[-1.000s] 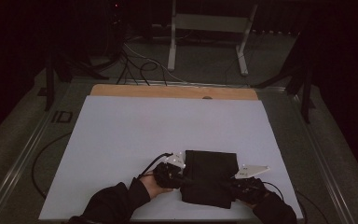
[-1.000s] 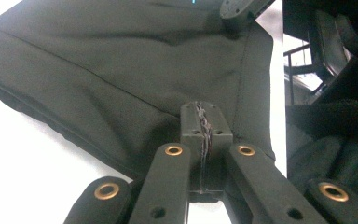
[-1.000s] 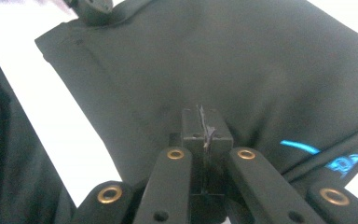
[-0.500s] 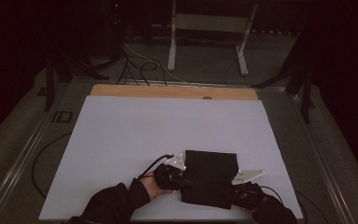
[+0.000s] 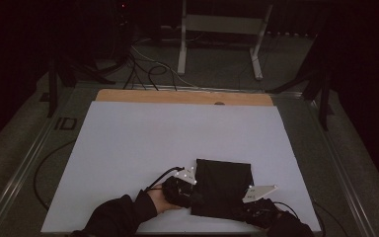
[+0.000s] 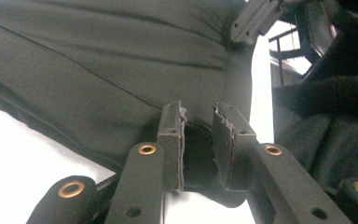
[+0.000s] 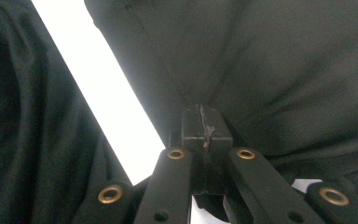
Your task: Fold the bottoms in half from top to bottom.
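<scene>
The left gripper (image 6: 199, 122) has just been opening its jaws, a fold of the black cloth (image 5: 223, 185) lying loose between them, while the right gripper (image 7: 201, 125) at the cloth's near right corner pinches its edge tight, the cloth lying folded on the near part of the white table (image 5: 143, 143).

The folded cloth (image 5: 222, 187) lay on my table's (image 5: 177, 133) near right part. My left gripper (image 5: 185, 190) sat at its left edge, my right gripper (image 5: 256, 210) at its near right corner.
</scene>
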